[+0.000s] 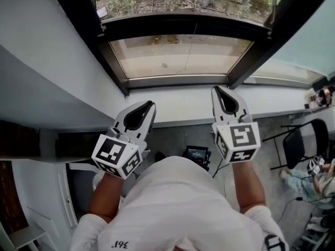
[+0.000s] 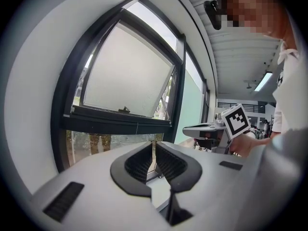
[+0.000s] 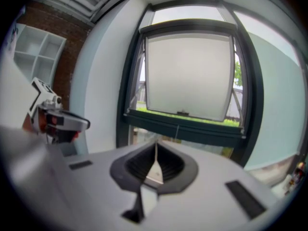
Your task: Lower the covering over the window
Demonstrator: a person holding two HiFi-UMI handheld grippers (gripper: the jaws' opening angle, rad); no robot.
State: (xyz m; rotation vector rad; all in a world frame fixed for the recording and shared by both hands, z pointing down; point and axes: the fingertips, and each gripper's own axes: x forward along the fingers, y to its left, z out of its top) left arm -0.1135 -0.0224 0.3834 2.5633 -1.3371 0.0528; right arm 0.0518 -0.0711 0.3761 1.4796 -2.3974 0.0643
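The window (image 1: 178, 81) has a dark frame and stands above a white sill (image 1: 183, 106). Its upper sash (image 3: 187, 76), with a frosted pane, is tilted open outward. A thin cord (image 1: 196, 38) hangs down near the window's middle. No covering shows over the glass. My left gripper (image 1: 148, 104) hovers at the sill's near edge, left of centre, shut with nothing between its jaws (image 2: 154, 143). My right gripper (image 1: 217, 89) is level with it further right, also shut and empty (image 3: 155, 146). Each gripper points at the window, short of the frame.
A black chair (image 1: 306, 140) and a seated person's legs (image 1: 298, 179) are at the right on the floor below. A dark device (image 1: 196, 153) sits on the floor under the sill. White shelves (image 3: 36, 47) stand against a brick wall to the left.
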